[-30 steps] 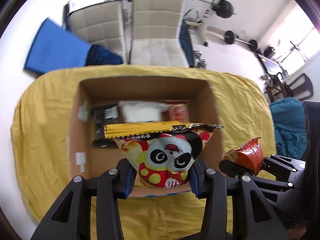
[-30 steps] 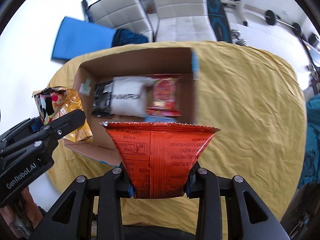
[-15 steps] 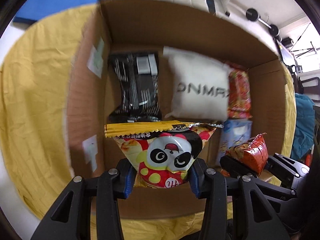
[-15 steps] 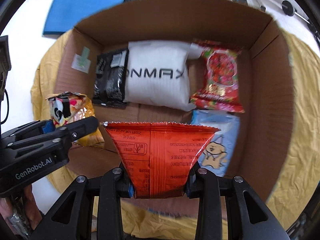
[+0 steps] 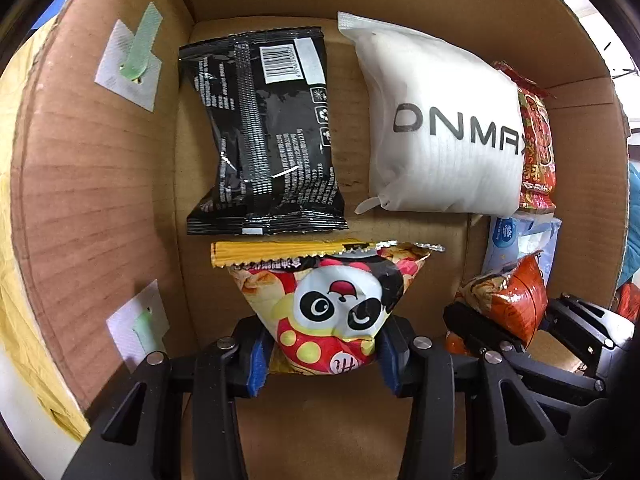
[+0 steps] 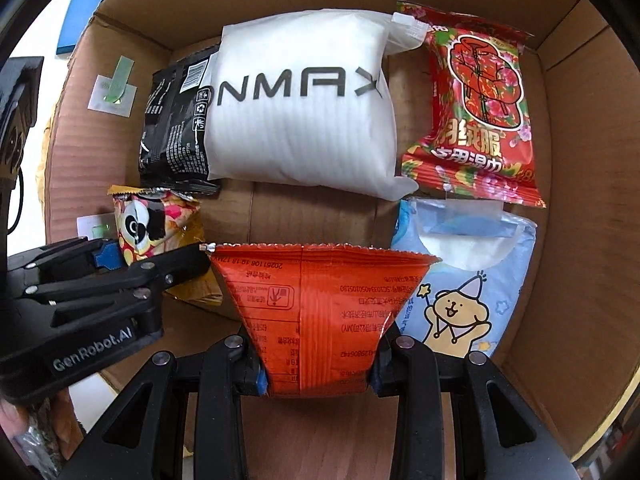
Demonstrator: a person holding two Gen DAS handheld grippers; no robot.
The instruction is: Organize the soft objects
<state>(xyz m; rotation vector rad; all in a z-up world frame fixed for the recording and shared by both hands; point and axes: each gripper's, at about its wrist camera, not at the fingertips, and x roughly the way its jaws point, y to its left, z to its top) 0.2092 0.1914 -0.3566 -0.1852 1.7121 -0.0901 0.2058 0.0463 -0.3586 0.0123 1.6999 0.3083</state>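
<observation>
Brown cardboard box point(image 5: 92, 184) interior, left gripper point(image 5: 320, 354) clamped on yellow panda-print snack bag point(image 5: 328, 304), right gripper point(image 6: 316, 368) clamped on orange foil snack bag point(image 6: 316, 304)

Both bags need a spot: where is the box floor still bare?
Bare cardboard lies in the near row: below the black packet and white pouch, left of the blue tissue pack. The far row is packed full.

Both wrist views look steeply down and from close range into the cardboard box point(image 5: 88, 184), each along its own fingers at 6 o'clock. The left view sits toward the box's left wall, the right view toward its right wall. They share the white pouch point(image 6: 300, 112) and black packet point(image 5: 264, 128), and each catches the other gripper: right gripper point(image 5: 500, 320) at 4 o'clock, left gripper point(image 6: 140, 256) at 8 o'clock.
</observation>
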